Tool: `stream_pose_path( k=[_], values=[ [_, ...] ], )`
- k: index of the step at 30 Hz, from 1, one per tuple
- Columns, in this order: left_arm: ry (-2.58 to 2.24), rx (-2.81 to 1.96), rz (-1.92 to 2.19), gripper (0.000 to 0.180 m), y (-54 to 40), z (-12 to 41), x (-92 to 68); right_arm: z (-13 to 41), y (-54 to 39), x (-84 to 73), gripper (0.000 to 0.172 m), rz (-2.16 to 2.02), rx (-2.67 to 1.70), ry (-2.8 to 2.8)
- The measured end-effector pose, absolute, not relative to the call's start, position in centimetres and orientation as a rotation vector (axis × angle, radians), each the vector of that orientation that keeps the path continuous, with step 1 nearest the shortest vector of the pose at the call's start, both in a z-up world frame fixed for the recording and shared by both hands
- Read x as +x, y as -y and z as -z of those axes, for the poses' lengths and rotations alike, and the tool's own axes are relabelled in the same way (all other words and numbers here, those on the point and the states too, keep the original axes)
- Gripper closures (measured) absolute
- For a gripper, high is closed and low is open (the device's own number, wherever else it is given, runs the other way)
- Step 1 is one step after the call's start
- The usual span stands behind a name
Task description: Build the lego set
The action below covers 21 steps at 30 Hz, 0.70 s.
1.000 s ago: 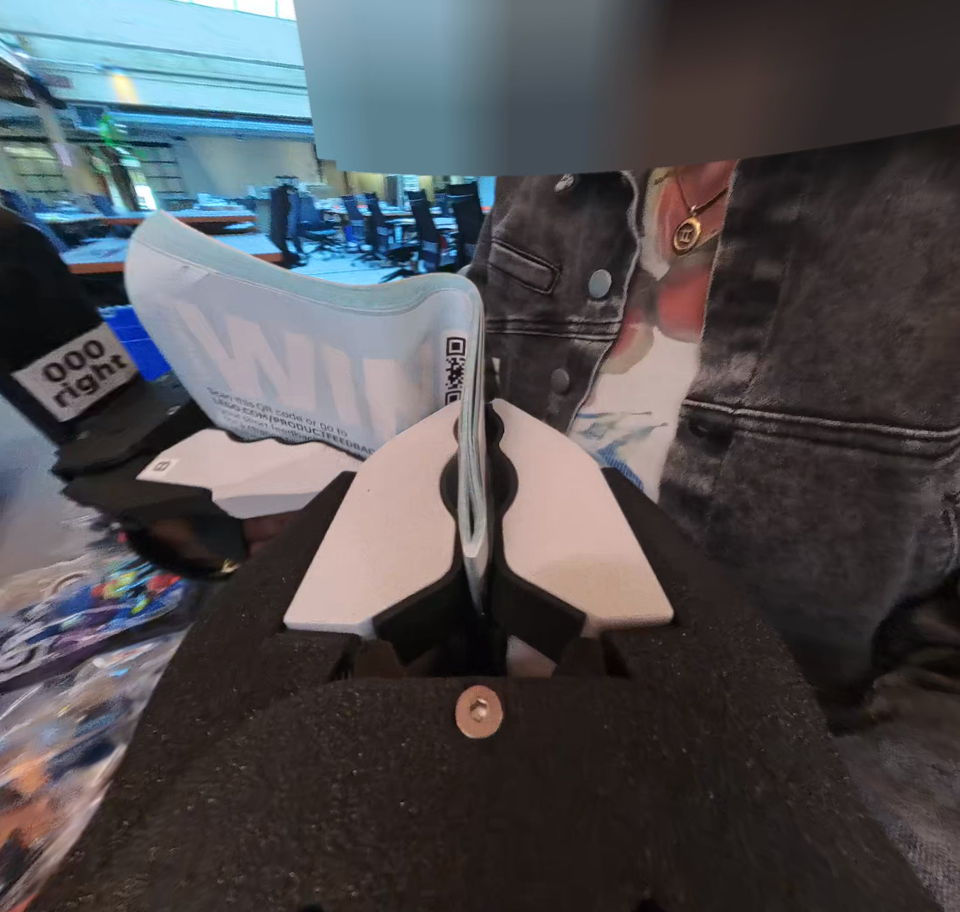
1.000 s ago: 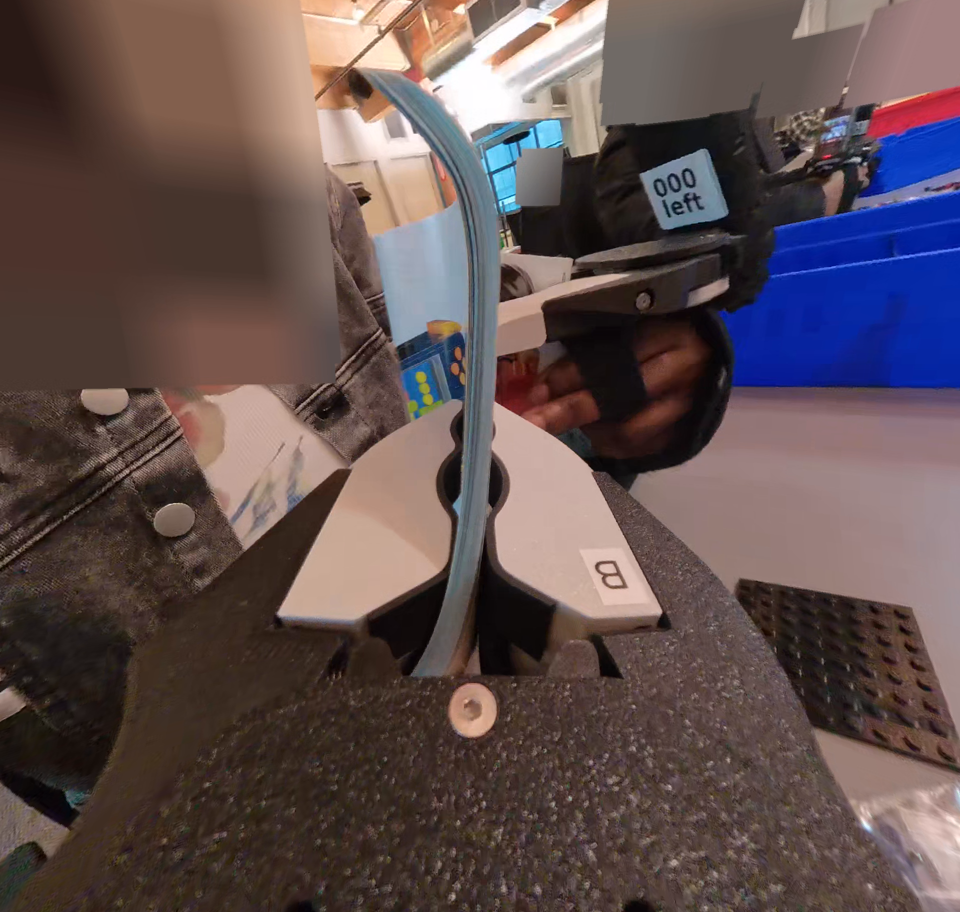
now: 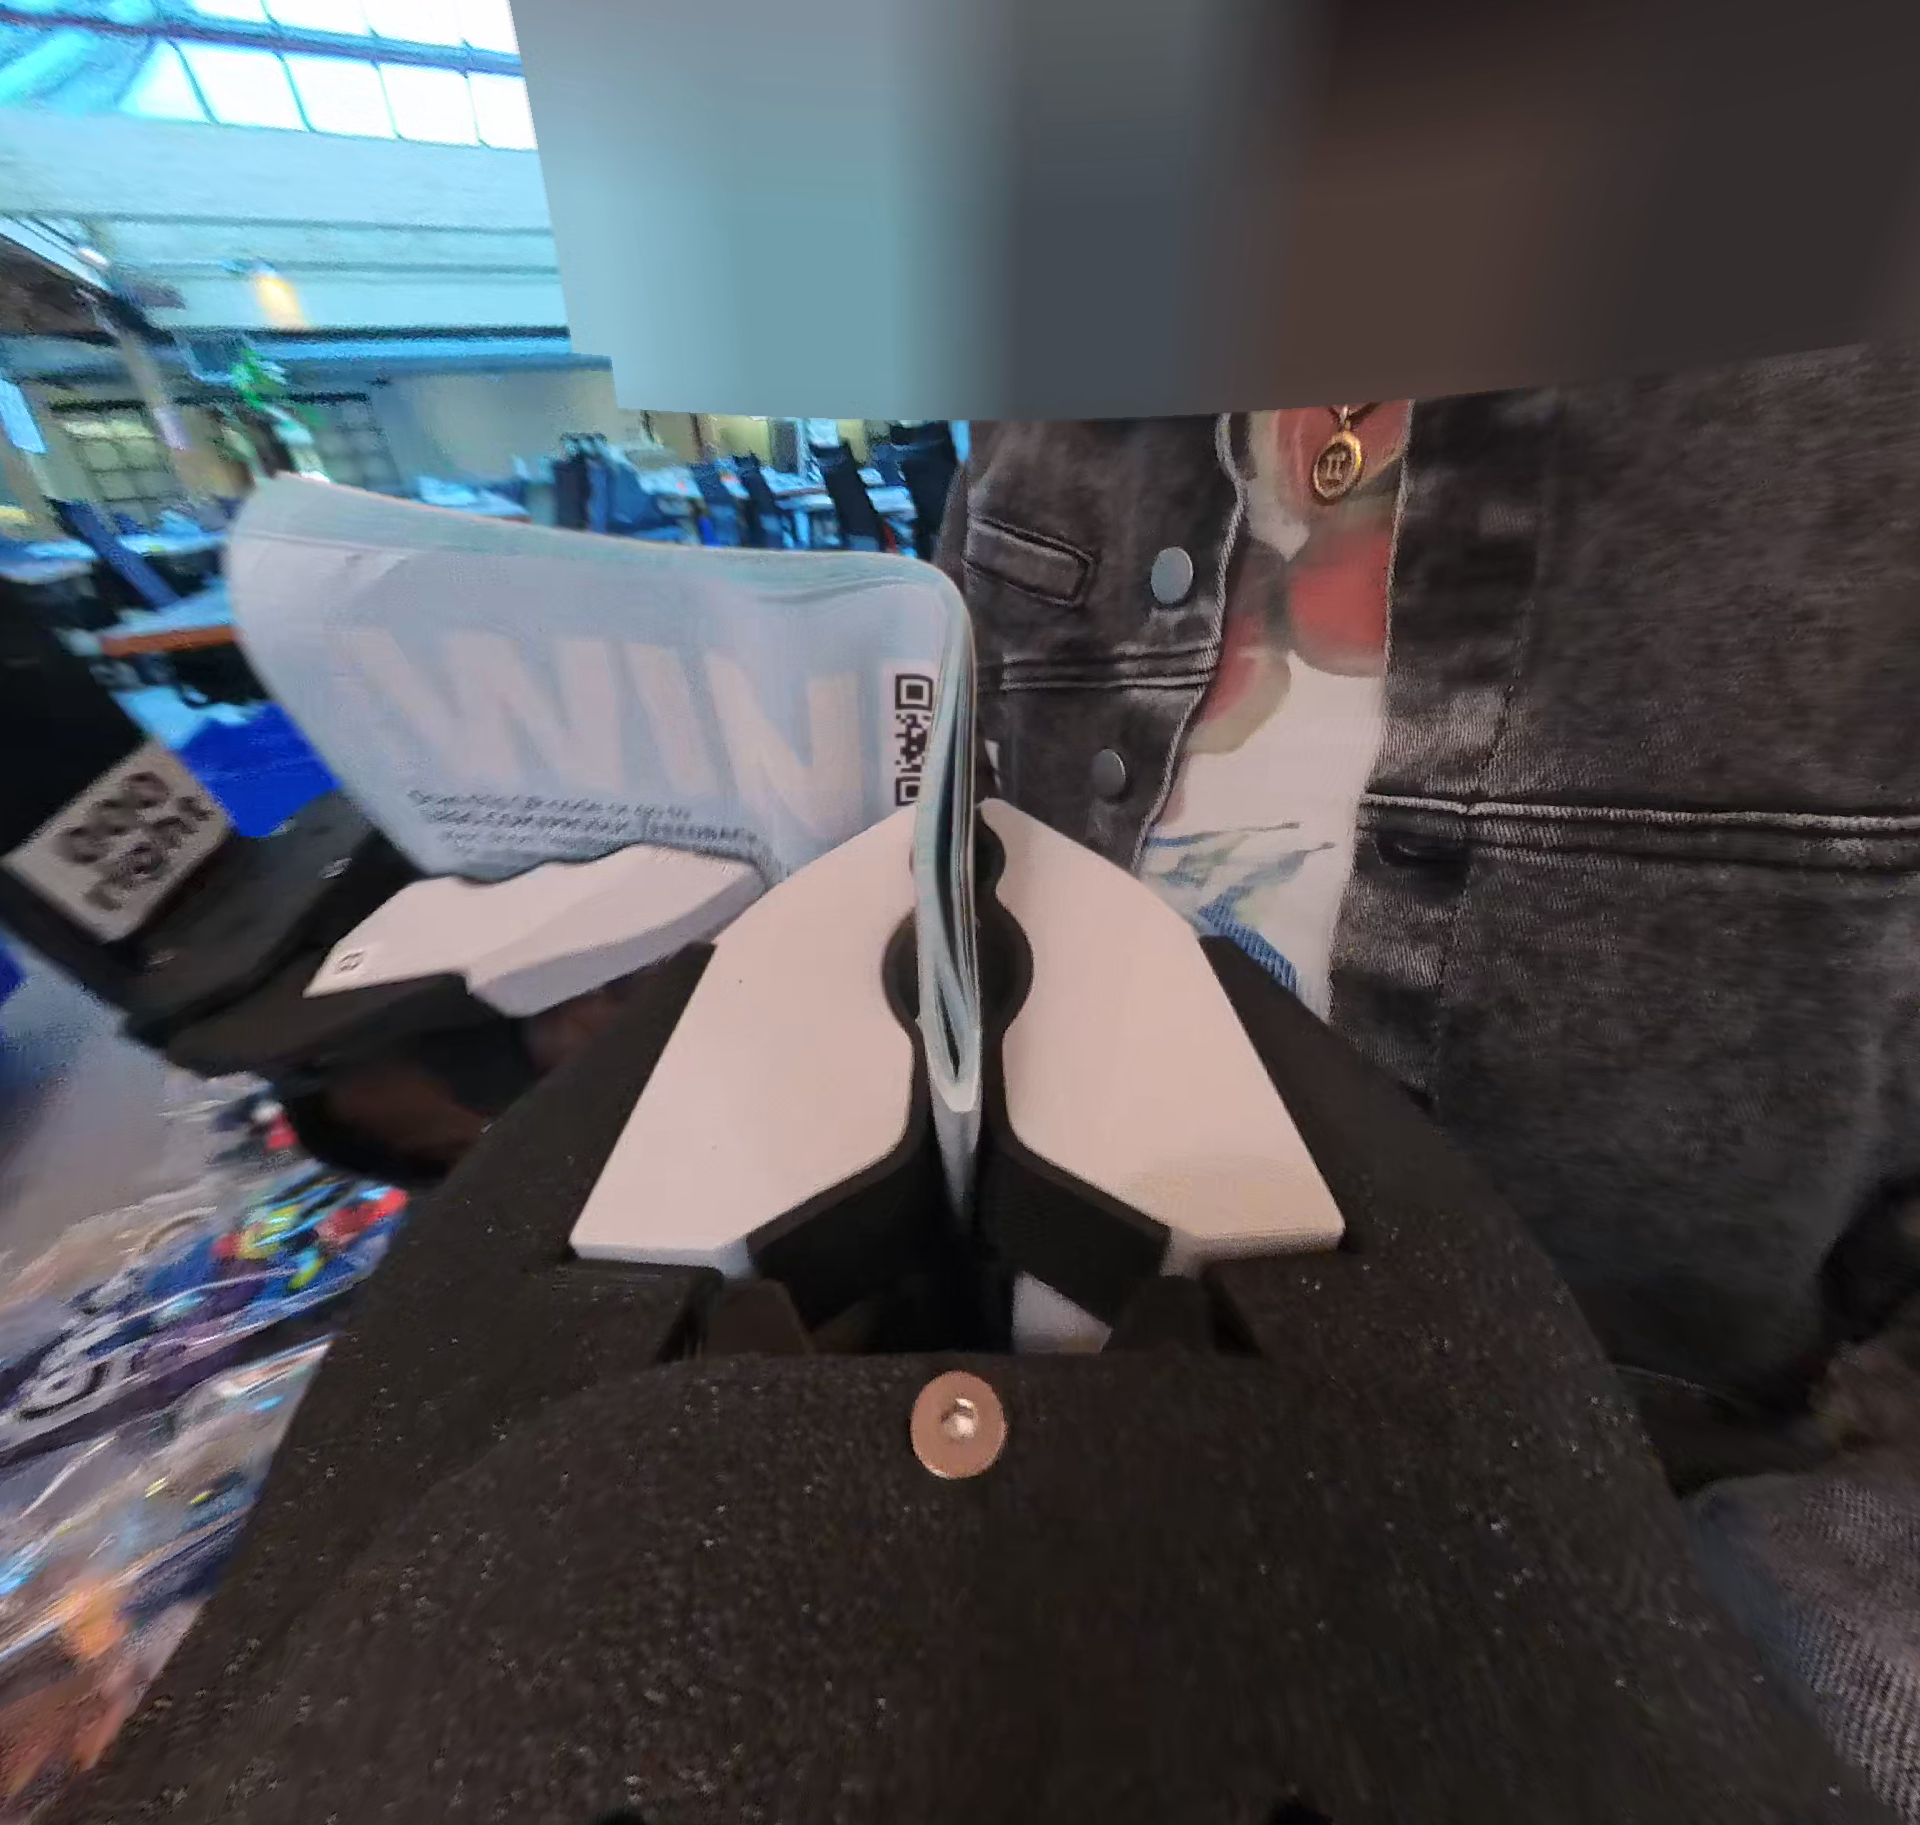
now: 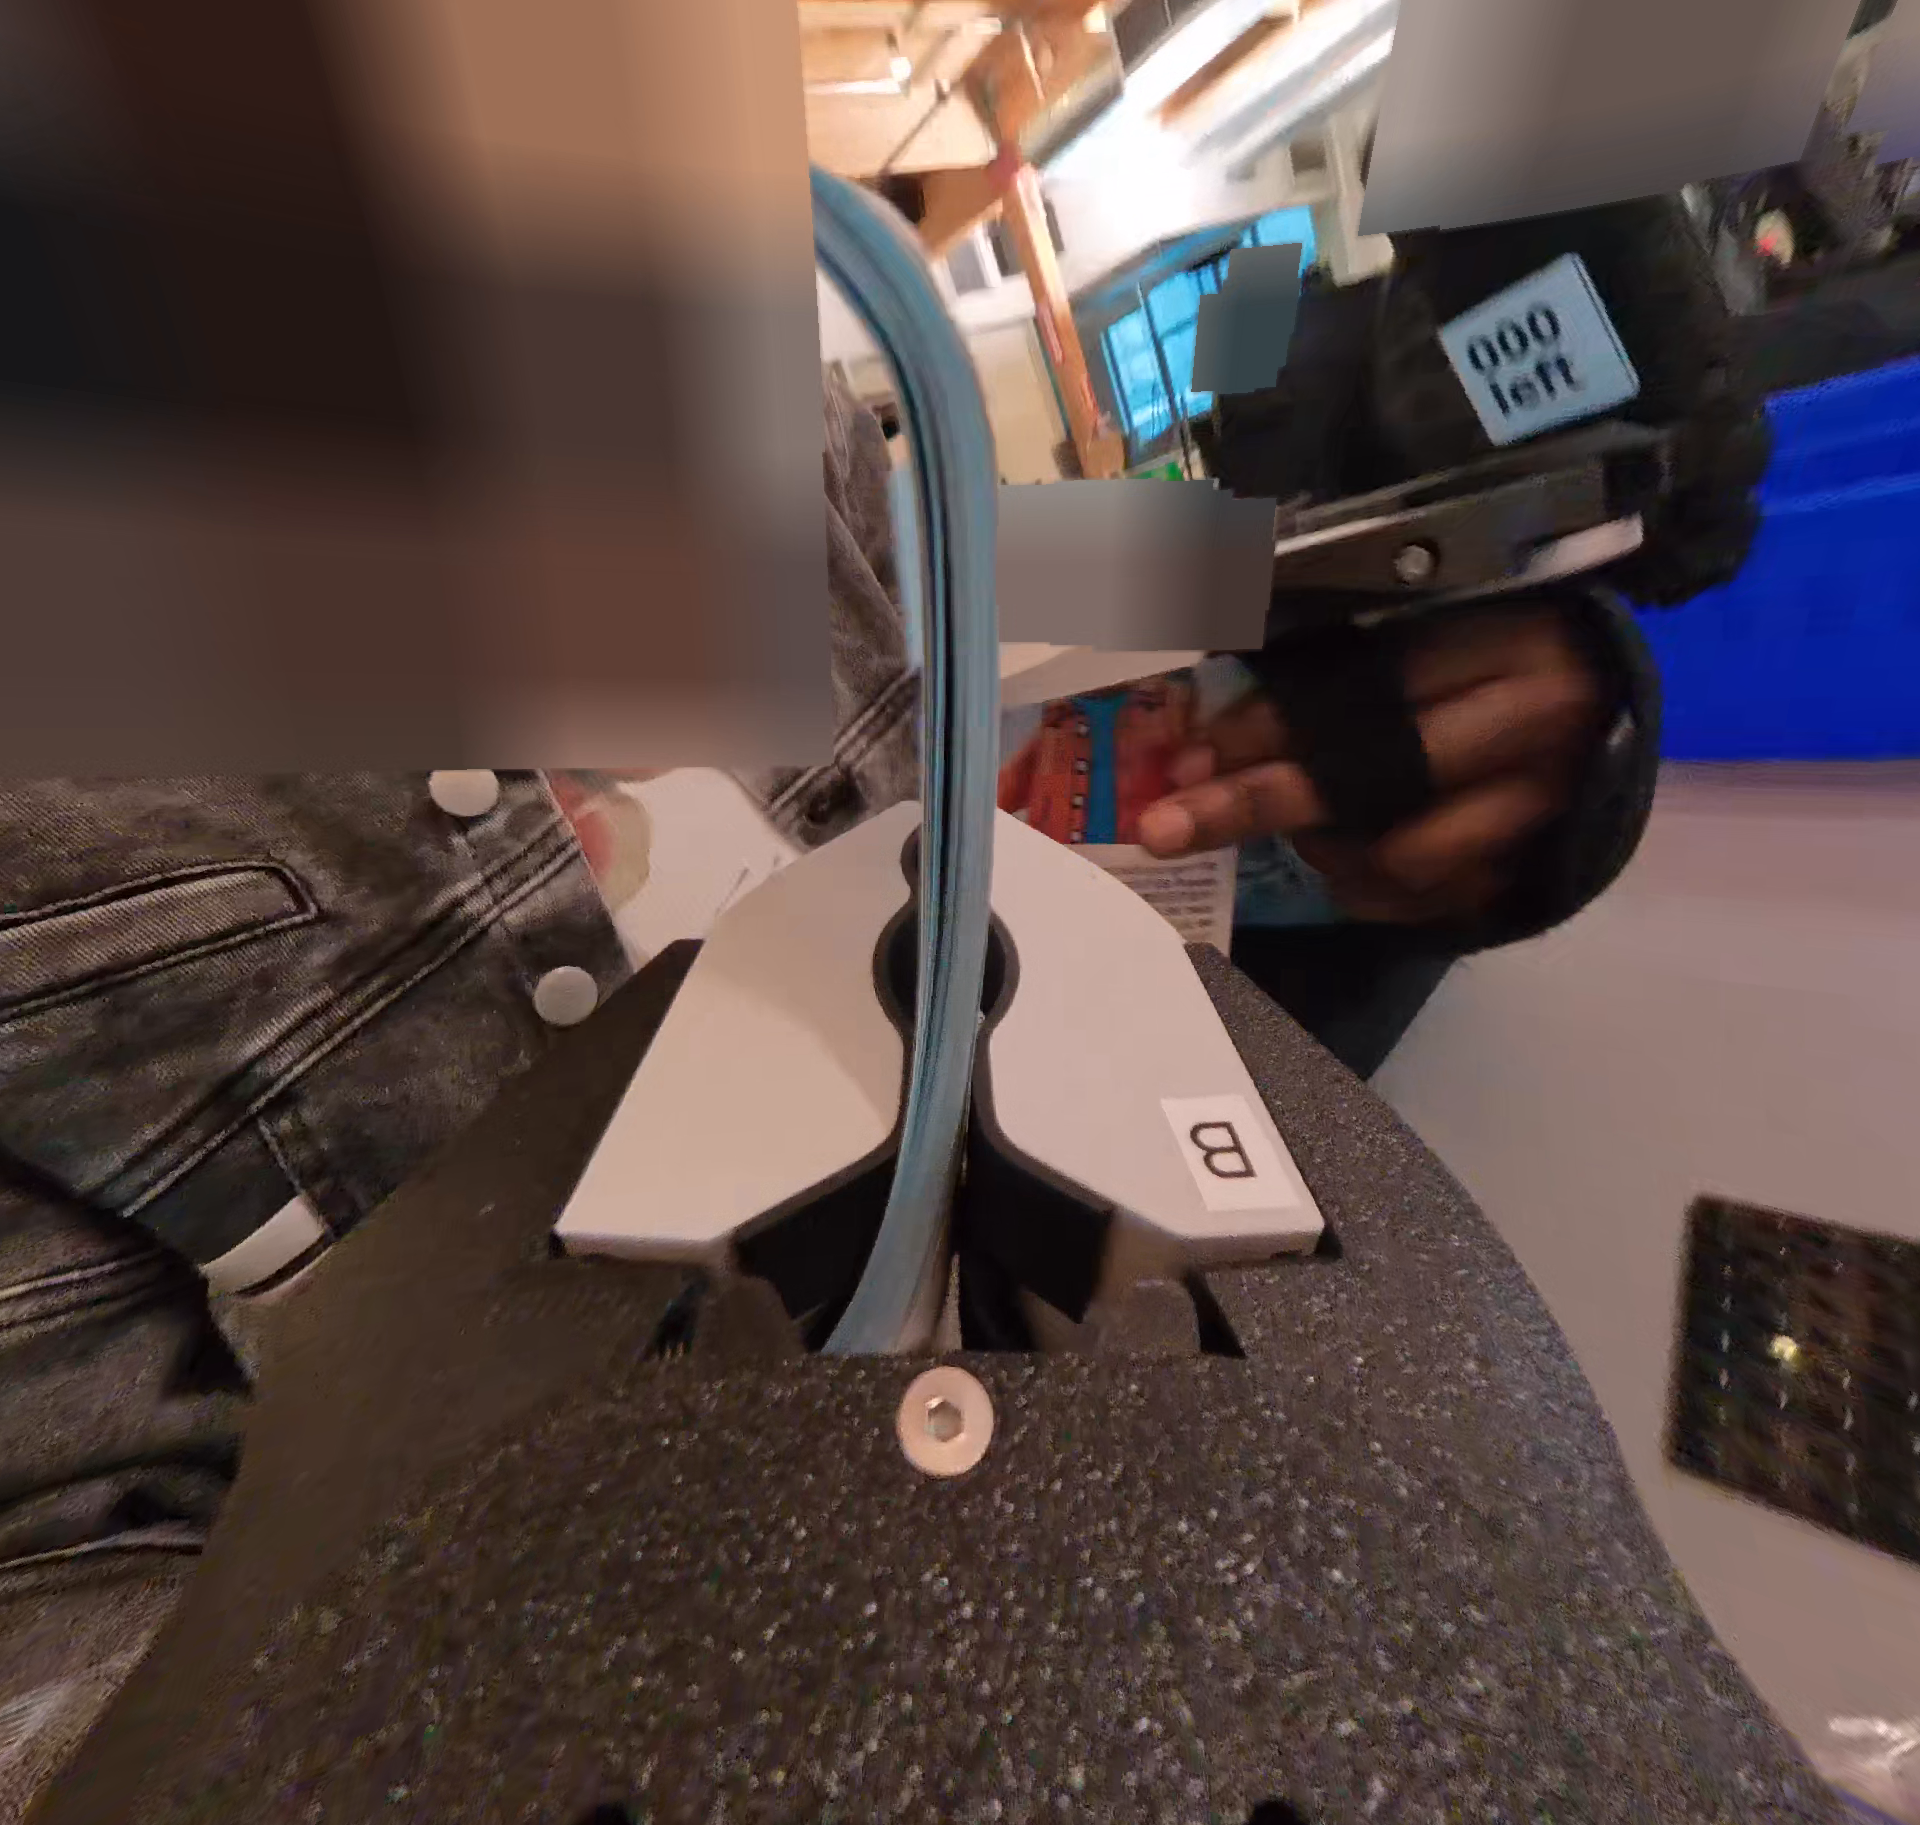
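A thin booklet with a pale blue back cover (image 3: 582,695) is held in the air between both grippers and bends between them. My left gripper (image 3: 951,830) is shut on one edge of it, with the page edges pinched between the white fingers (image 3: 1122,996). My right gripper (image 4: 956,840) is shut on the opposite edge, and the booklet (image 4: 951,580) rises edge-on and curves up to the left. The right gripper also shows in the left wrist view (image 3: 540,918), and the left gripper shows in the right wrist view (image 4: 1455,539) with a gloved hand (image 4: 1403,767) under it.
A person in a grey denim jacket (image 3: 1610,840) stands close behind the booklet. Clear bags of colourful pieces (image 3: 156,1360) lie low on the left. A black studded baseplate (image 4: 1808,1360) lies on the grey table (image 4: 1714,996). Blue bins (image 4: 1818,580) stand behind. Some 4 cm of space lies between my two pairs of fingers.
Both grippers have shifted slightly with the booklet still in both grasps. The booklet now bends more sharply by the left gripper, and both views are motion-blurred.
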<state>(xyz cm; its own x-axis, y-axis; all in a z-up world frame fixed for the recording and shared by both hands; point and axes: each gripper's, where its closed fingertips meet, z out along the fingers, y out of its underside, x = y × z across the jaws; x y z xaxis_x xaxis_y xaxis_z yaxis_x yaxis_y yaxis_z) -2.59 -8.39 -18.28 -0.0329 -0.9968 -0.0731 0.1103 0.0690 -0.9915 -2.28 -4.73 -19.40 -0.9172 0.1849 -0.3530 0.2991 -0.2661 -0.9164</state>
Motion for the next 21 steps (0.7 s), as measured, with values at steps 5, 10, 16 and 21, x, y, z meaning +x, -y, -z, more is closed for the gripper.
stream_pose_path(
  k=[5, 10, 16, 21],
  values=[
    [-1.268, -0.994, 1.394, 0.178, 9.9, 18.3, -1.0, 20.1, 6.7, -1.5, 0.17, 2.269, 0.479, -1.708],
    [-1.098, -1.078, 1.263, 0.177, 7.7, 17.3, -3.1, 18.9, 4.8, -2.0, 0.17, 2.413, 0.502, -1.65],
    [-0.339, -1.419, 0.922, 0.126, -1.5, 17.4, -11.7, 19.6, -3.2, -6.3, 0.171, 2.619, 1.302, -1.964],
    [-0.157, -1.465, 0.842, 0.097, -3.0, 18.6, -14.1, 18.6, -5.9, -6.8, 0.17, 2.722, 1.59, -1.935]
  ],
)
